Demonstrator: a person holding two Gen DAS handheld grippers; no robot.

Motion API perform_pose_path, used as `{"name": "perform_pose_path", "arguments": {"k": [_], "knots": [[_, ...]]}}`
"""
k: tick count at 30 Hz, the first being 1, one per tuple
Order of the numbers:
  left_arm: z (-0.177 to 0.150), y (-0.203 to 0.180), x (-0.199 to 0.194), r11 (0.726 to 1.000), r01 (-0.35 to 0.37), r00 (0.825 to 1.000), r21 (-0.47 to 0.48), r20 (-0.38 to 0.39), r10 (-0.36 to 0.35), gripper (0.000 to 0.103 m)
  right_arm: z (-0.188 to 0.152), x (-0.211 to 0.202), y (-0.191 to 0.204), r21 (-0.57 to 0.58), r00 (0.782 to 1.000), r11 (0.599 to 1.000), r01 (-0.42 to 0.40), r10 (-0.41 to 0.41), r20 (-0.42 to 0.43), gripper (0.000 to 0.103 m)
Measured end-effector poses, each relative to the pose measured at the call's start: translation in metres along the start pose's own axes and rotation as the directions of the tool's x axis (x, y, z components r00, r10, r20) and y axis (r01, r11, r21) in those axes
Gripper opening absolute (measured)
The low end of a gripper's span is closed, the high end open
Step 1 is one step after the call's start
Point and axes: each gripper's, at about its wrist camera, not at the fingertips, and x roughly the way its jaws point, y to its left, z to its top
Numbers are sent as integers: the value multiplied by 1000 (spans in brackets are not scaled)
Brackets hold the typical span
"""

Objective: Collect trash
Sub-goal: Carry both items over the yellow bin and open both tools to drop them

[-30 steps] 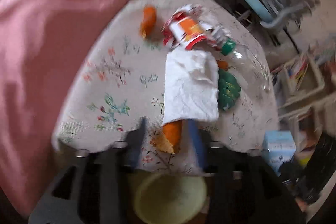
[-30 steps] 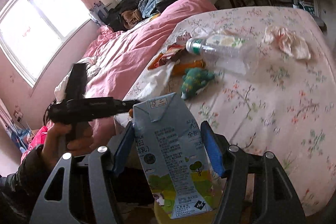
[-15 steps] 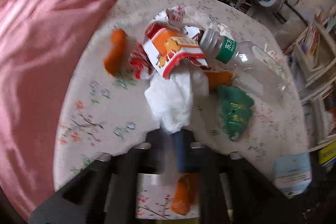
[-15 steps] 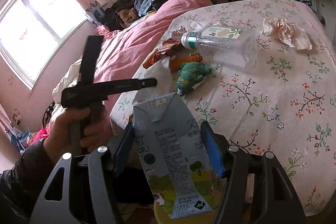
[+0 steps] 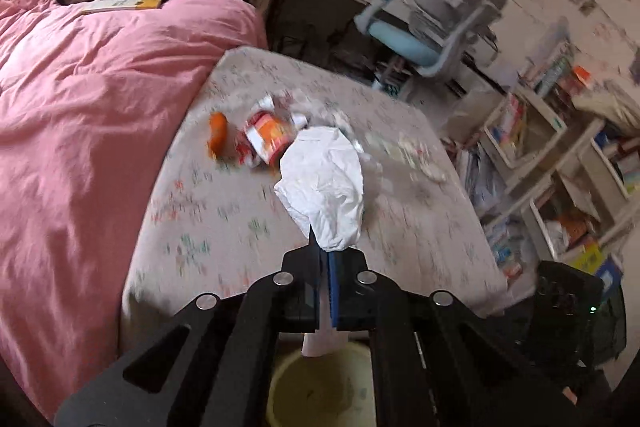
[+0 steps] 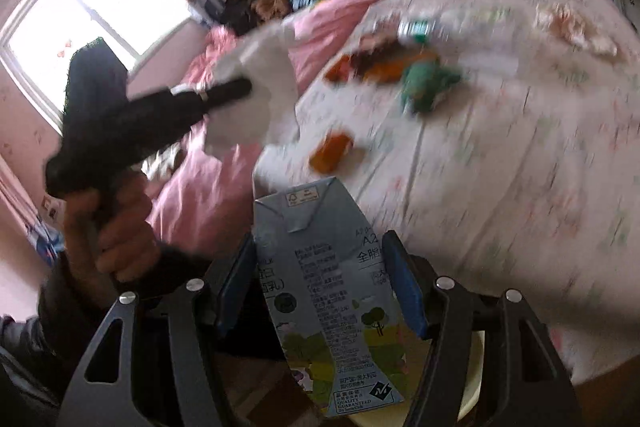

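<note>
My left gripper [image 5: 325, 259] is shut on a crumpled white tissue [image 5: 326, 183] and holds it up above the floral table [image 5: 224, 195]. It also shows in the right wrist view [image 6: 240, 89], with the tissue [image 6: 256, 99] hanging from it. My right gripper [image 6: 320, 267] is shut on a blue milk carton [image 6: 324, 287]. A yellow bin [image 5: 320, 387] sits below the left gripper at the table's near edge. On the table lie a red-orange wrapper [image 5: 266, 139], orange scraps [image 5: 218, 135], a green wrapper [image 6: 428, 83] and a clear bottle [image 6: 452, 27].
A pink duvet [image 5: 80, 131] covers the bed left of the table. A blue-grey chair [image 5: 436, 23] and cluttered shelves [image 5: 560, 163] stand at the right. A crumpled pinkish tissue [image 6: 576, 27] lies at the table's far right. An orange scrap [image 6: 332, 151] lies near the table edge.
My left gripper closed on the white tissue and lifted it off the table, pulling back over the bin. My right gripper kept holding the milk carton and shifted a little.
</note>
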Motion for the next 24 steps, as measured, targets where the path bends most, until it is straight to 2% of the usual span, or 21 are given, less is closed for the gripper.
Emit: {"name": "perform_pose_path", "arguments": {"k": [6, 8, 13, 16, 18, 20, 21, 23, 24], "knots": [[-42, -16, -3, 999, -6, 997, 53, -76, 10, 4, -26, 16, -2, 30, 991, 996, 88, -85, -106, 65], [-57, -23, -3, 997, -8, 995, 73, -101, 15, 4, -30, 11, -6, 53, 988, 991, 124, -118, -101, 72], [-84, -34, 3, 994, -10, 986, 105, -167, 27, 4, -28, -24, -20, 137, 979, 971, 196, -201, 25, 75], [-102, -46, 12, 989, -7, 971, 150, -236, 43, 4, -28, -44, -29, 191, 960, 954, 230, -254, 113, 77], [-117, -56, 21, 981, 8, 950, 195, -308, 53, 5, -30, -52, -31, 210, 949, 948, 238, -273, 157, 78], [-132, -64, 33, 971, 24, 919, 239, -388, 73, 11, -29, -57, -31, 212, 939, 947, 242, -283, 193, 79], [-137, -69, 36, 963, 14, 910, 268, -402, 99, 14, -28, -59, -30, 211, 934, 946, 245, -289, 209, 79], [-141, -75, 37, 950, -4, 907, 314, -398, 135, 39, -27, -60, -29, 215, 927, 945, 247, -295, 231, 81], [-141, -76, 34, 946, -16, 914, 323, -379, 144, 45, -27, -62, -29, 220, 923, 943, 250, -301, 239, 81]]}}
